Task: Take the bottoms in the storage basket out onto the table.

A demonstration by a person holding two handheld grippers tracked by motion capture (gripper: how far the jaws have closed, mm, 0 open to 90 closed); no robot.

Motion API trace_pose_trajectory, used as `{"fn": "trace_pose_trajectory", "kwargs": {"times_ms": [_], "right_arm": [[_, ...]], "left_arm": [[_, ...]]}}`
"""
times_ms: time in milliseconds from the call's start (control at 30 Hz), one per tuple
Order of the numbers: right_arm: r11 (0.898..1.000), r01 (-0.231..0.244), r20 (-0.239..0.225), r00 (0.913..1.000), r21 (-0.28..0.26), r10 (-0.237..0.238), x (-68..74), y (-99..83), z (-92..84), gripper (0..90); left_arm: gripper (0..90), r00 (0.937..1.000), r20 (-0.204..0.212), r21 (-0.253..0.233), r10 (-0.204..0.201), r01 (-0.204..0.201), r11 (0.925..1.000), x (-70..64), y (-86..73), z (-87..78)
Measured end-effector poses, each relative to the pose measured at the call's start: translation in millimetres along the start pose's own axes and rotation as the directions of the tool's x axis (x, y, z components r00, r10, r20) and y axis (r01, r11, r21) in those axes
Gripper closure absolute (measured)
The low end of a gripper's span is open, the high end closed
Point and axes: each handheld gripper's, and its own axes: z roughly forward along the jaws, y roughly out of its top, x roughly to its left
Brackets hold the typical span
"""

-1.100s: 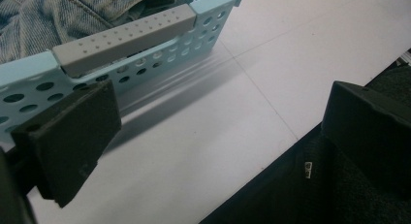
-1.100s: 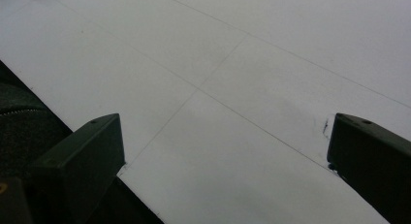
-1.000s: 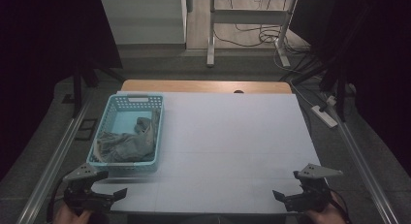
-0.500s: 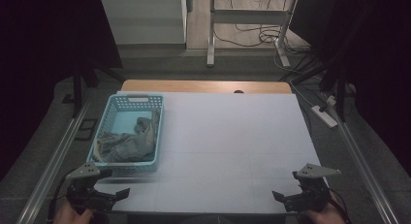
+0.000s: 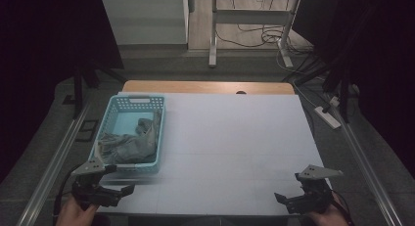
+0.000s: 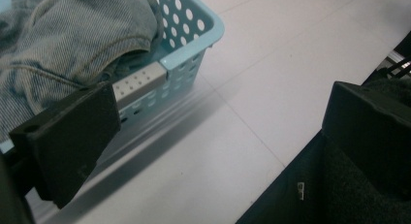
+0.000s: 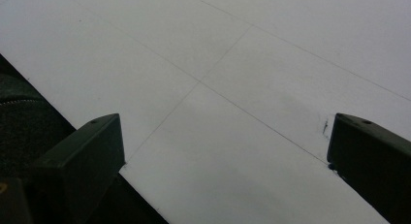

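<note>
While our two grippers hang low at the near edge of the table (image 5: pixel 235 152), both stand wide with nothing between their jaws. We see the left gripper (image 5: pixel 113 192) just in front of the basket (image 5: pixel 110 119), at its near left corner, its jaws pointing right along the table edge. Through the left gripper view, one jaw overlaps the basket's (image 6: pixel 194 30) near wall; we cannot tell whether it touches. Our right gripper (image 5: pixel 288 200) is well apart from the basket, far to its right, over bare white tabletop (image 7: pixel 242 78). Inside the basket lies a crumpled denim cloth (image 5: pixel 128 145), bunched toward the near end, one fold rising against the right wall. Beyond the basket's far end, a wooden strip (image 5: pixel 205 87) edges the table.
</note>
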Motion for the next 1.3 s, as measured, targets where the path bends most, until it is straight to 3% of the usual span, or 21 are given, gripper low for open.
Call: {"fn": "trace_pose_trajectory", "kwargs": {"times_ms": [500, 933, 1300], "right_arm": [[1.000, 0.001, -0.003, 1.0000, 0.011, -0.001, 0.5, 0.5, 1.2, 0.1], [1.000, 0.017, -0.003, 0.9999, 0.026, -0.017, 1.1, 0.9, 2.7, 0.1], [0.999, 0.018, -0.005, 0.9998, 0.033, -0.017, 1.2, 1.2, 3.4, 0.1]], "left_arm": [[0.0, 0.9998, -0.015, 0.003, 0.014, -0.014, 0.9999, 8.6, 19.0, 10.1], [0.0, 0.9999, -0.012, -0.009, -0.012, 0.012, 0.9999, 17.1, 37.8, 19.2], [0.1, 0.9994, -0.032, 0.011, -0.010, 0.010, 0.9999, 23.1, 50.6, 29.7]]}}
